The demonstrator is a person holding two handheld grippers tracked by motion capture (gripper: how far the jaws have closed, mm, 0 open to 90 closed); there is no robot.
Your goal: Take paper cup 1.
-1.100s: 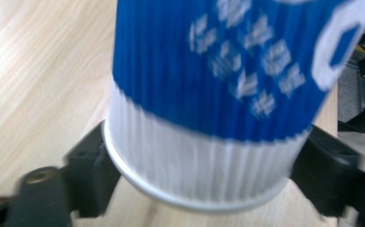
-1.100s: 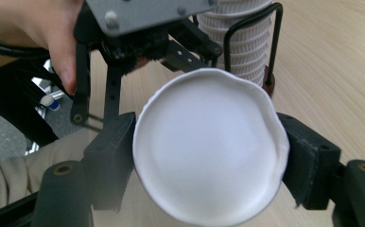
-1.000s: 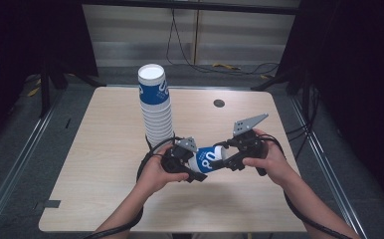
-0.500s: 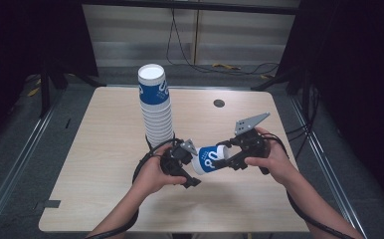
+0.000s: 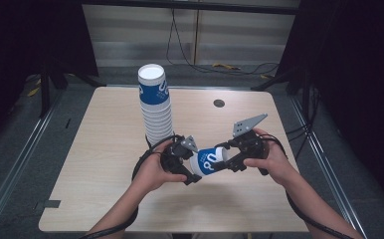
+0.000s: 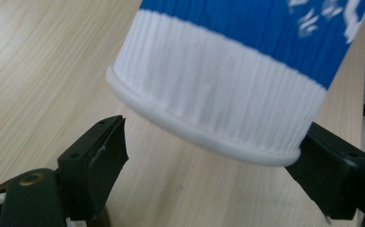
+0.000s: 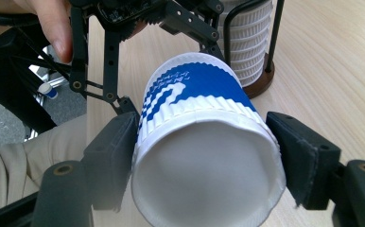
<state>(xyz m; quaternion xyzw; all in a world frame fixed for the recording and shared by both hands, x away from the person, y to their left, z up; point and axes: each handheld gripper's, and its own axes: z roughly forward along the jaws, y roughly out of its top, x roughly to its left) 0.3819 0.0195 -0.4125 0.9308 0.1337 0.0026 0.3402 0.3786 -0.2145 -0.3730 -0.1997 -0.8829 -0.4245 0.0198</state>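
Passing a cup (image 5: 211, 161) above the bench (image 5: 105, 164), near the stack (image 5: 156, 107): right hand-held gripper (image 5: 233, 158) clenched on its mouth end; left hand-held gripper (image 5: 190, 172) just opening, jaws released around its base. Handover nearly done; stacking or placing left.

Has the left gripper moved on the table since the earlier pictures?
Yes, slightly: the left gripper has drawn back from the cup, away from the cup stack, and its jaws have just been opening.
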